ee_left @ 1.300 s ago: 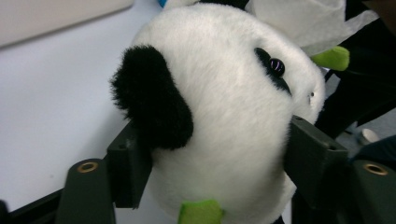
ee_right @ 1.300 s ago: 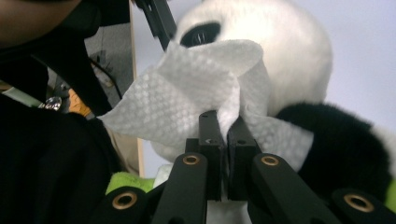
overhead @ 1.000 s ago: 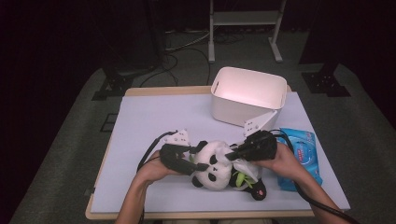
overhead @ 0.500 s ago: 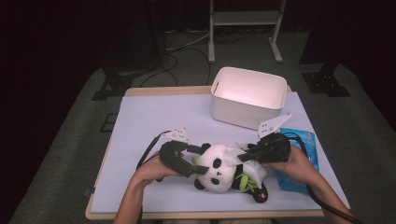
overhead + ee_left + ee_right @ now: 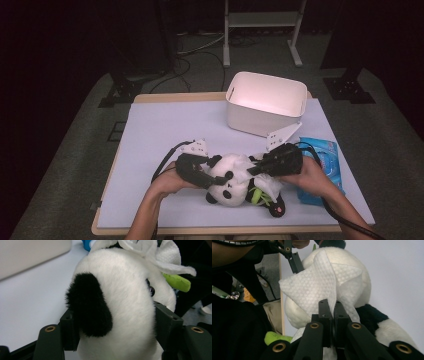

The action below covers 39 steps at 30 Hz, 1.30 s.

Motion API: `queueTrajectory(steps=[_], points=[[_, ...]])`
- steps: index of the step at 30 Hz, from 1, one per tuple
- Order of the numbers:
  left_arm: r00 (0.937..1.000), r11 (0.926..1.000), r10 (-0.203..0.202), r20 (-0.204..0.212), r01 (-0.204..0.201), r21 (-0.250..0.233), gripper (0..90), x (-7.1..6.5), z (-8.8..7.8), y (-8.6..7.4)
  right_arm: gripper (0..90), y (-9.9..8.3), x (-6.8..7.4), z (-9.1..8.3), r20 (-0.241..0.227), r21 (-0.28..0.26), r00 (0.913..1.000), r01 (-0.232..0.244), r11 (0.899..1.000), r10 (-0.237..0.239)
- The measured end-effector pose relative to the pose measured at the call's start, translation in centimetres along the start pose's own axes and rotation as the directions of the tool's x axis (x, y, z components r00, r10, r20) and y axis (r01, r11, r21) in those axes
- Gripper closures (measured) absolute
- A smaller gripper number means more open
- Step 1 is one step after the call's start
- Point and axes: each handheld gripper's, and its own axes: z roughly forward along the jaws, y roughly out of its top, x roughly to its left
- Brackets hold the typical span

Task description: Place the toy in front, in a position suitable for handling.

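- Near the table's (image 5: 165, 130) front edge lies the plush panda (image 5: 231, 182); left tongs (image 5: 113, 330) have just been closing, pads pressing its head from both sides
- right tongs (image 5: 331, 315) pinch a white wet wipe (image 5: 319, 282) against the panda's body; white tub (image 5: 265, 102) stands behind; blue wipe pack (image 5: 325, 160) beside

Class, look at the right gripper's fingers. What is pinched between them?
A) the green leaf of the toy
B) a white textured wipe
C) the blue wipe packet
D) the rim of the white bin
B: in the right gripper view the right gripper pinches the white embossed wipe against the plush black-and-white panda.
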Motion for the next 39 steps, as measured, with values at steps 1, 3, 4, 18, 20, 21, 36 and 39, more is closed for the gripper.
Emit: queueTrajectory(steps=[1,3,4,18,20,21,36,39], points=[[0.9998,0.9999,0.013,-0.015,-0.013,-0.001,33.7,-0.1,-0.1,0.1,86.8,0.1,0.0,-0.2,0.004,-0.003,1.0000,-0.001,1.000,0.001],[0.9983,0.9993,0.038,-0.044,-0.037,0.004,33.7,-0.2,-0.4,0.3,86.8,0.1,-0.2,-0.9,0.018,-0.025,0.9998,-0.004,1.000,0.005],[0.9971,0.9987,0.052,-0.056,-0.052,0.002,33.7,-0.3,-0.6,0.3,86.8,0.0,-0.3,-1.3,0.023,-0.038,0.9997,-0.012,0.999,0.013],[0.9931,0.9948,0.099,-0.063,-0.100,-0.014,34.0,0.4,-2.1,-0.6,86.8,-3.2,-2.7,-4.3,0.102,-0.054,0.9889,-0.103,0.993,0.108],[0.9941,0.9954,0.093,-0.056,-0.094,-0.018,34.0,0.5,-2.2,-0.7,86.8,-3.3,-2.6,-4.3,0.099,-0.047,0.9893,-0.103,0.994,0.107],[0.9943,0.9954,0.092,-0.053,-0.094,-0.020,34.0,0.5,-2.2,-0.9,86.8,-3.4,-2.5,-4.3,0.102,-0.045,0.9889,-0.104,0.994,0.108],[0.9970,0.9973,0.067,-0.039,-0.068,-0.025,33.9,0.7,-2.1,-1.5,86.7,-1.0,-3.0,-3.2,0.117,-0.023,0.9896,-0.081,0.996,0.083],[0.9964,0.9967,0.075,-0.039,-0.076,-0.027,33.9,0.7,-2.0,-1.4,86.7,-1.7,-3.3,-4.0,0.137,-0.042,0.9852,-0.098,0.994,0.103]])
